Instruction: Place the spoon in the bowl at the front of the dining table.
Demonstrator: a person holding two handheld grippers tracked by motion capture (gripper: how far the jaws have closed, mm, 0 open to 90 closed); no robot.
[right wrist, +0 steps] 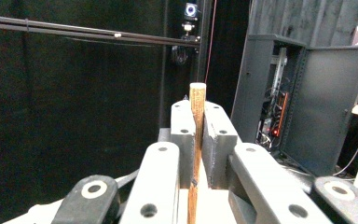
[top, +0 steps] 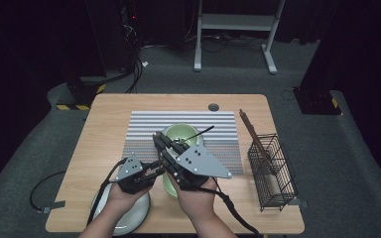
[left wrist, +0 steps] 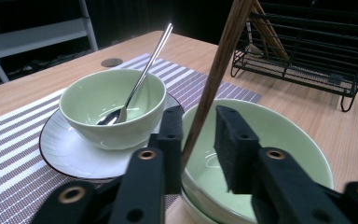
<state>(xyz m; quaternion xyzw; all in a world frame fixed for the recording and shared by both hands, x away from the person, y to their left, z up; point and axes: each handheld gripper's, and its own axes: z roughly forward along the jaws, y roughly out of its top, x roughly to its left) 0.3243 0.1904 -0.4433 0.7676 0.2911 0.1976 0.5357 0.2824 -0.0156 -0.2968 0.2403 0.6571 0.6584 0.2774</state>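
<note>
- While the right hand-held gripper [right wrist: 198, 116] clamped one wooden chopstick [right wrist: 196, 140], the left hand-held gripper [left wrist: 198, 135] stood around it, not pressing.
- Two green bowls [left wrist: 114, 107] and one spoon [left wrist: 140, 79] sat on the tabletop [top: 109, 106].

My high view sits above the near edge of the desk [top: 104, 124], looking forward and down across it to the dark floor beyond. My left gripper view rides low and close, facing level across the desk past the green bowl [left wrist: 114, 105] on its plate toward the wire rack [left wrist: 307, 51]. My right gripper view tilts upward off the desk at a dark wall and an equipment cabinet [right wrist: 303, 102]. The high view and left gripper view share the bowl [top: 181, 133] and rack [top: 272, 171].
</note>
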